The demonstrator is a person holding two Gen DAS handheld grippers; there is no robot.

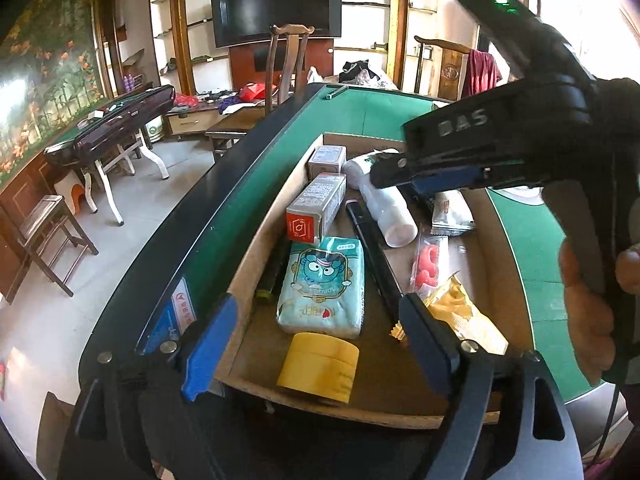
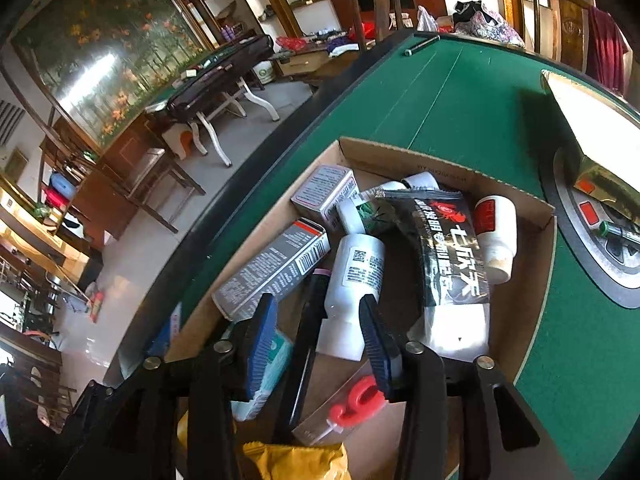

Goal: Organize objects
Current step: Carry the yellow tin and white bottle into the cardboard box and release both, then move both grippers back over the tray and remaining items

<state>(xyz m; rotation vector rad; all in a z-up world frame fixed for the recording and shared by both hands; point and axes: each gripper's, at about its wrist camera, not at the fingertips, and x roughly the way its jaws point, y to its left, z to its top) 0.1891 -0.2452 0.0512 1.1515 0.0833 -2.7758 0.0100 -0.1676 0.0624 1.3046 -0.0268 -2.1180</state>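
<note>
A shallow cardboard box [image 1: 260, 236] on the green tabletop [image 1: 380, 108] already holds most of what there is to tidy, and both grippers hang over it with nothing in their jaws. Inside the box, a yellow roll of tape [image 1: 318, 368] lies at the near end, a pale green tissue pack [image 1: 322, 286] just beyond it, and two small cartons [image 1: 316, 208] against the left wall. A white bottle [image 1: 382, 204] and a black pen-like stick [image 1: 370, 244] lie along the middle of the box, with a packet of red hooks [image 1: 428, 264] and a yellow snack bag [image 1: 464, 312] toward its right side. The right wrist view adds a black sachet [image 2: 452, 256] and a red-labelled white jar [image 2: 494, 232] at the box's far right corner. The left gripper [image 1: 320, 332] stands with jaws wide apart above the tape and tissue pack, pressing on neither. The right gripper [image 2: 320, 340] has its jaws partly apart astride the pen-like stick and the base of the white bottle, and no pad can be seen pressing on either. Outside the box, a dark pen [image 2: 420, 45] lies at the tabletop's far edge and a gold-and-white carton [image 2: 596, 148] sits right of the box. Judged from this, the gathering looks largely done; those outliers, and perhaps some straightening of the jumbled contents, may remain.
</note>
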